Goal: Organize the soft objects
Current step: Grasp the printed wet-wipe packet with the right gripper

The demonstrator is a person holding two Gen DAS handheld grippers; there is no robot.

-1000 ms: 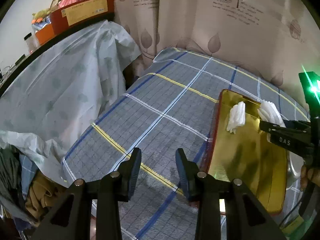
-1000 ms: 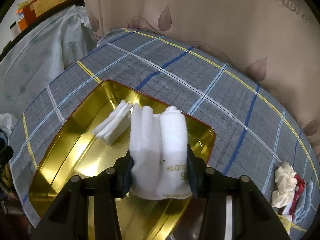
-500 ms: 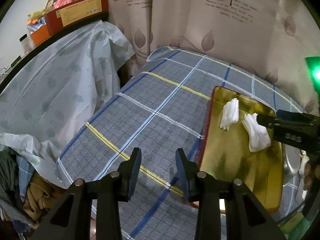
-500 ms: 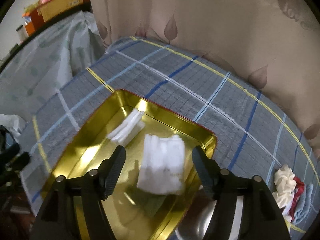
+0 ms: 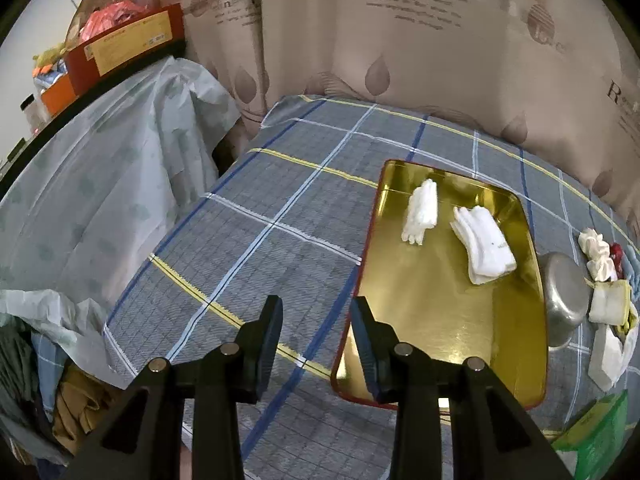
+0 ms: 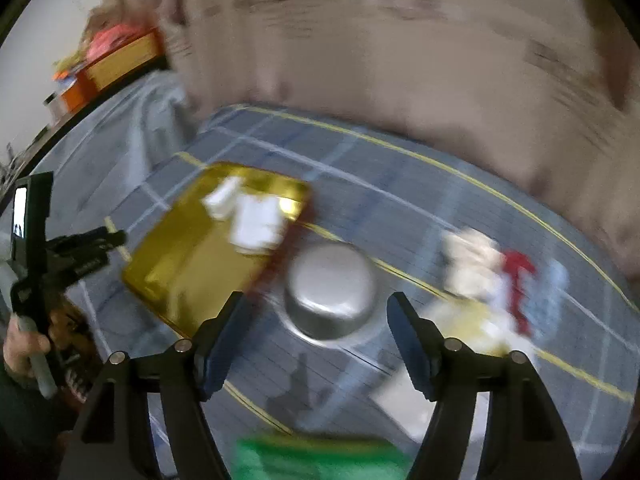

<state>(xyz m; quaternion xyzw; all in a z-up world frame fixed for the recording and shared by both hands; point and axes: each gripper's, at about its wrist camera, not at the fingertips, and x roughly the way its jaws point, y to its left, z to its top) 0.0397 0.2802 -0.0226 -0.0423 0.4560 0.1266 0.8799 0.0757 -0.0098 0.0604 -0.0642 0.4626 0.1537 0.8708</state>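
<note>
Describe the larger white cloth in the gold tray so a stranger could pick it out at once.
On the grey plaid bedspread lies a shiny gold tray with a red rim. Two white cloths sit at its far end; the folded white cloth is the wider, flatter one nearer the upturned metal bowl, beside the narrower white bundle.

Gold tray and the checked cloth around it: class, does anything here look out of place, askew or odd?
One thing stands out: a metal bowl sits upside down, right against the gold tray. The two white folded cloths lie loosely angled in the tray rather than squared. More soft items lie heaped on the checked cloth beyond the bowl.
</note>
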